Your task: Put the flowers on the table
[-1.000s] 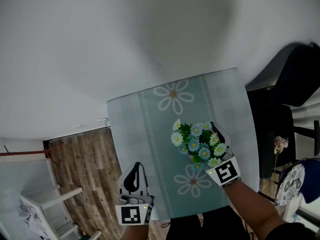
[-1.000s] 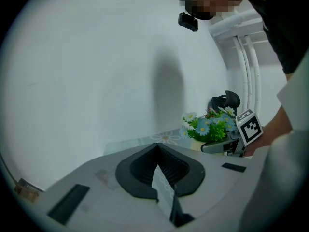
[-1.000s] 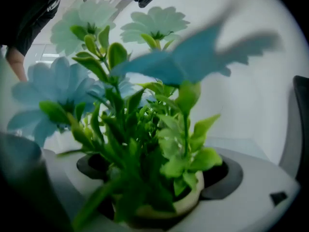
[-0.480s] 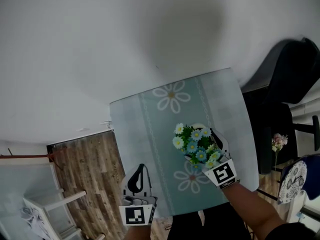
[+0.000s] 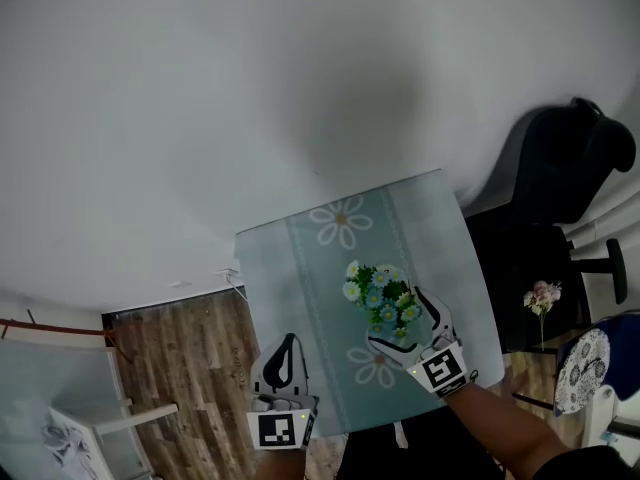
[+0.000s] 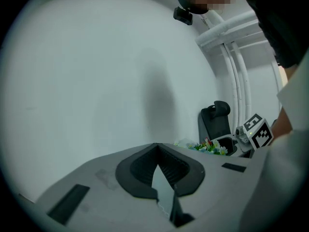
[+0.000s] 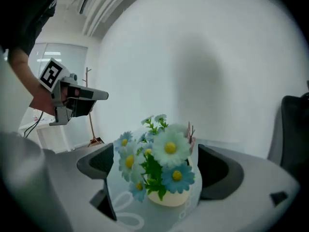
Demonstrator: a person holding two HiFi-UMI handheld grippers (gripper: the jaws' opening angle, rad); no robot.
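Blue and white daisies in a cream pot [image 5: 380,293] stand on the table [image 5: 290,268], which wears a teal cloth printed with daisies. In the right gripper view the pot [image 7: 166,197] rests on the cloth between the spread jaws, with no contact that I can see. My right gripper [image 5: 400,320] is open just on the near side of the flowers. At the table's near left edge, my left gripper [image 5: 284,343] is shut and holds nothing. The left gripper view shows the flowers [image 6: 208,148] far off to the right.
A black office chair [image 5: 560,178] stands right of the table. A small pink bouquet [image 5: 540,296] sits lower right. Wooden floor [image 5: 180,368] lies left of the table, and there is a white shelf [image 5: 100,423] at the bottom left. A white wall runs behind.
My right gripper's jaws have spread and drawn back toward the person, leaving the pot standing on the cloth. The left gripper has hardly moved.
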